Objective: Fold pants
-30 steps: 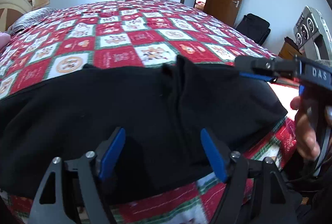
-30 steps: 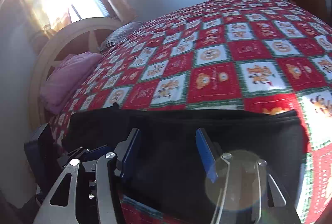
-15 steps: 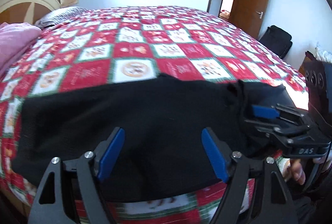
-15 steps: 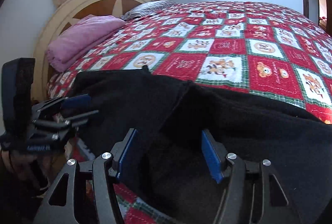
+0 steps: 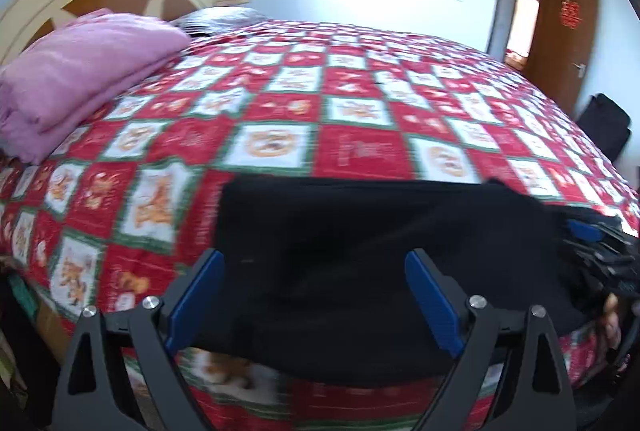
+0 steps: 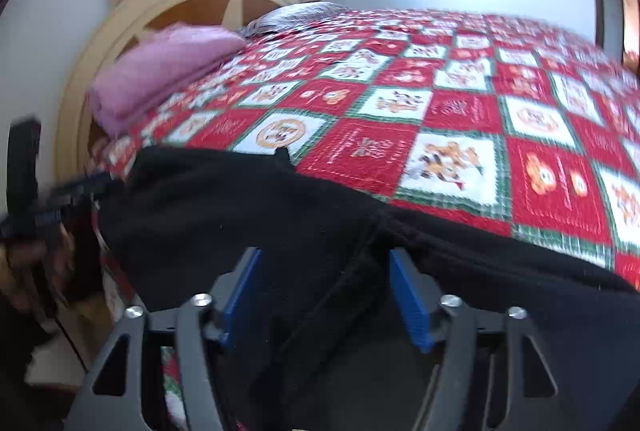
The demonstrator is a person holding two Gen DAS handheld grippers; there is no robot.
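Our left gripper (image 5: 316, 295) has its blue fingers (image 5: 194, 297) wide apart. Our right gripper (image 6: 326, 295) is open too, both held low & level.

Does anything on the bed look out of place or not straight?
Nothing serious. The pants lie on the quilt near its front edge, with a raised crease between the right gripper fingers.

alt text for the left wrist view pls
Black pants lie flat along the near edge of a bed with a red, white and green patchwork quilt, seen between the open blue-padded jaws of the left gripper. A folded pink blanket sits by the headboard, far left; the right gripper shows at right.
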